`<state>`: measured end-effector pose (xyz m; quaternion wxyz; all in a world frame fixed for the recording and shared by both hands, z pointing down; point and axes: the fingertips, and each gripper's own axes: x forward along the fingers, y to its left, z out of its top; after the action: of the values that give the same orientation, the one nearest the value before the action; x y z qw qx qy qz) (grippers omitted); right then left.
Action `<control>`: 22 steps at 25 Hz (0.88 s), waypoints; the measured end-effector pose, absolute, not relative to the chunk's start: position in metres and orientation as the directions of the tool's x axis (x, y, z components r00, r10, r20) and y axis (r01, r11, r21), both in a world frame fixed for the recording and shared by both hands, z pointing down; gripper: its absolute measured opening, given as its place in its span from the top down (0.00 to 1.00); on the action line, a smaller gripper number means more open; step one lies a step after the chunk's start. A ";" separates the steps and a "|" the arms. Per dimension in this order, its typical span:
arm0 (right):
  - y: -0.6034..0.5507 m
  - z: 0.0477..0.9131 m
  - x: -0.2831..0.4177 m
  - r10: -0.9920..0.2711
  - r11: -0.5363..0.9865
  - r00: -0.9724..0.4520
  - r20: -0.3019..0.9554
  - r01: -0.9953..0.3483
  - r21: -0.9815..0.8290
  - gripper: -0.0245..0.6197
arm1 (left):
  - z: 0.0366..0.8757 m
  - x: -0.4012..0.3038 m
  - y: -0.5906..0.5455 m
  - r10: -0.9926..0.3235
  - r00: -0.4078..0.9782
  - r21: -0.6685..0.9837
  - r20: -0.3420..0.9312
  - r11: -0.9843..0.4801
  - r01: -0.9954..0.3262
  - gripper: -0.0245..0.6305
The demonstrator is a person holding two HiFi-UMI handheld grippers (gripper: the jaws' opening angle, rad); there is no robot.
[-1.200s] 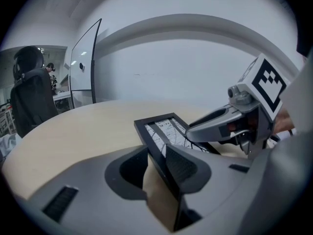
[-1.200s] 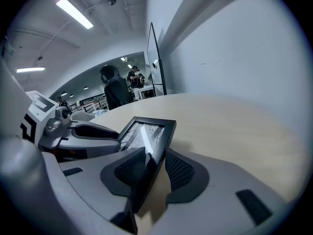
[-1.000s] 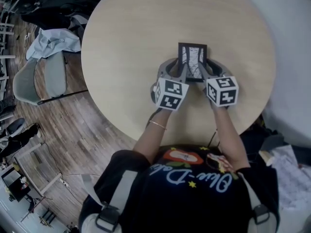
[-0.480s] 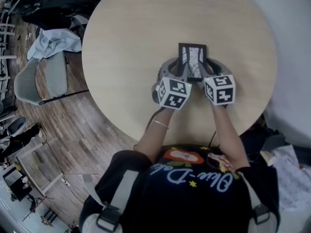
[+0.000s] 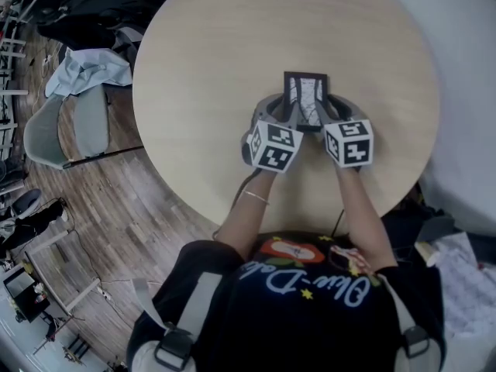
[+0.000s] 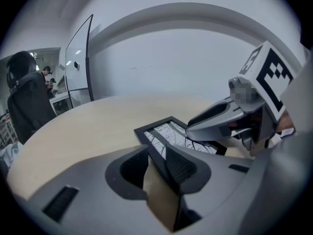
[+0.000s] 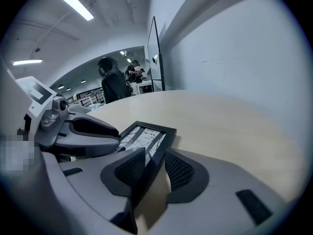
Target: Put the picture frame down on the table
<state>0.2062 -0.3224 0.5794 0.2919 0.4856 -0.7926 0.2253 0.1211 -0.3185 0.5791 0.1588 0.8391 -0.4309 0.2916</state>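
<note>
A black picture frame [image 5: 307, 91] with a branch-pattern print sits near the middle of the round light-wood table [image 5: 225, 45]. Its far edge is at the tabletop and its near end looks slightly raised. My left gripper [image 5: 284, 115] is shut on the frame's left edge near the close corner, and my right gripper [image 5: 327, 115] is shut on its right edge. In the left gripper view the frame [image 6: 166, 129] runs between the jaws of the left gripper [image 6: 157, 163]. The right gripper view shows the frame [image 7: 145, 135] wedged between the ribbed pads of the right gripper [image 7: 154, 168].
A grey chair [image 5: 66, 126] with a pale cloth on it stands left of the table on the wood floor. Dark bags [image 5: 85, 2] lie at the top left. A white surface [image 5: 473, 84] borders the table's right side. A glass panel [image 6: 78, 62] stands beyond the far edge.
Both grippers have shifted very slightly forward and inward. The frame has stayed in nearly the same place on the table.
</note>
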 end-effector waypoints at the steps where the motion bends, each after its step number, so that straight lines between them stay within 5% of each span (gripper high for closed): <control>1: -0.322 0.579 0.206 -0.640 0.425 -0.361 0.679 -0.902 -0.079 0.80 | 0.579 0.121 -0.319 -0.628 0.467 0.027 0.623 -0.579 -0.815 0.82; 15: -0.325 0.541 0.197 -0.703 0.451 -0.416 0.577 -0.888 -0.090 0.81 | 0.531 0.109 -0.316 -0.681 0.544 0.036 0.490 -0.608 -0.793 0.83; 22: -0.320 0.496 0.189 -0.757 0.466 -0.453 0.470 -0.879 -0.097 0.96 | 0.485 0.105 -0.308 -0.725 0.579 -0.021 0.373 -0.630 -0.776 0.96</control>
<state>0.1895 -0.3204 0.4956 0.1839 0.4894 -0.8361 0.1658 0.1051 -0.3081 0.4853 0.0727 0.8855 -0.4238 0.1761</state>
